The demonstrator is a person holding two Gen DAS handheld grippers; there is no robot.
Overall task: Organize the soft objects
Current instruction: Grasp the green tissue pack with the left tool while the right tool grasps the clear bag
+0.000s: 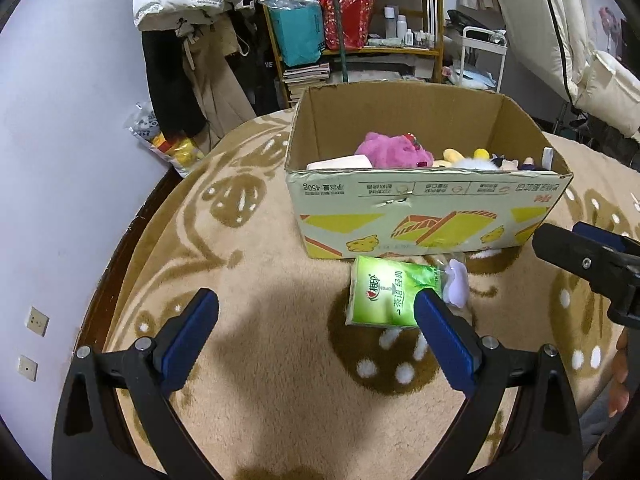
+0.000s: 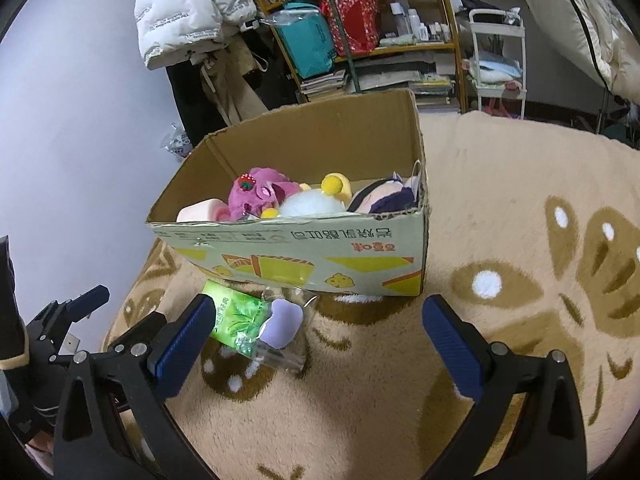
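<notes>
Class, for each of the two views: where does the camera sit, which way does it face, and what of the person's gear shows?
Left wrist: on the left gripper, facing the open cardboard box; right gripper at right edge.
Right wrist: on the right gripper, facing the box's right corner; left gripper at left.
Shared: the box, green tissue pack, pink plush toy, beige patterned blanket.

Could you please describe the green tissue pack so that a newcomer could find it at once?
Find the open cardboard box on the beige blanket. Before its printed front wall lies the green tissue pack, flat, beside a lilac item in clear wrap. It alone is bright green.
</notes>
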